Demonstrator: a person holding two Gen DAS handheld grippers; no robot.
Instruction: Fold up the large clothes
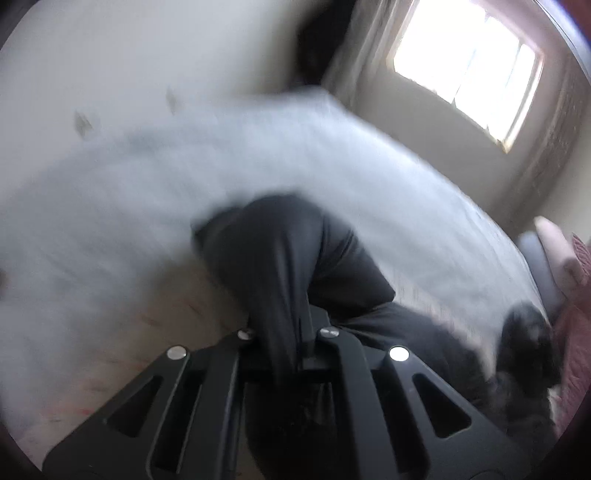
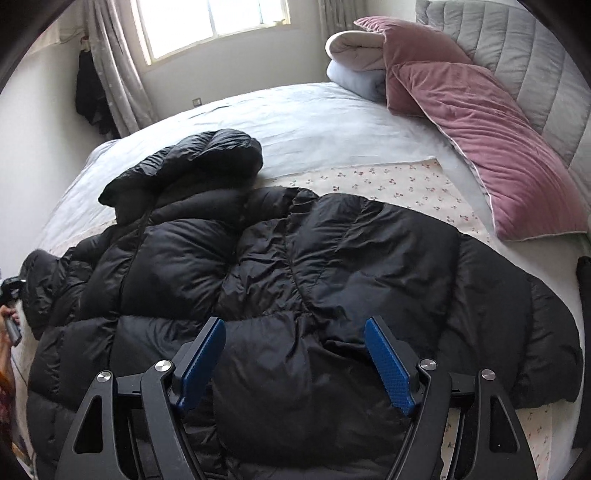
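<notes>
Blue pads (image 2: pixel 202 360) of the right gripper (image 2: pixel 295 360) stand wide apart just above the near edge of the black puffer jacket (image 2: pixel 295 266), pressing on nothing. The jacket lies spread across the bed (image 2: pixel 295 110), its bulk on a floral sheet (image 2: pixel 388 184), its hood (image 2: pixel 207 155) bunched at the far left.

In the left wrist view, which is blurred, the left gripper (image 1: pixel 291 339) has its jaws drawn together on a fold of black fabric (image 1: pixel 280 251), evidently part of the same jacket at its left end, with pale bedding behind it.

Step in hand, by judgement: grasping the jacket for the first fold, one end secured and the near edge not yet taken. The next move calls for the right gripper to descend onto the padded edge and close on a full thickness of it, since the slippery, puffy shell could slide out of a shallow pinch.

Beyond the jacket lie pink pillows (image 2: pixel 498 158), a rolled duvet (image 2: pixel 354 62) and a window (image 2: pixel 214 26).
</notes>
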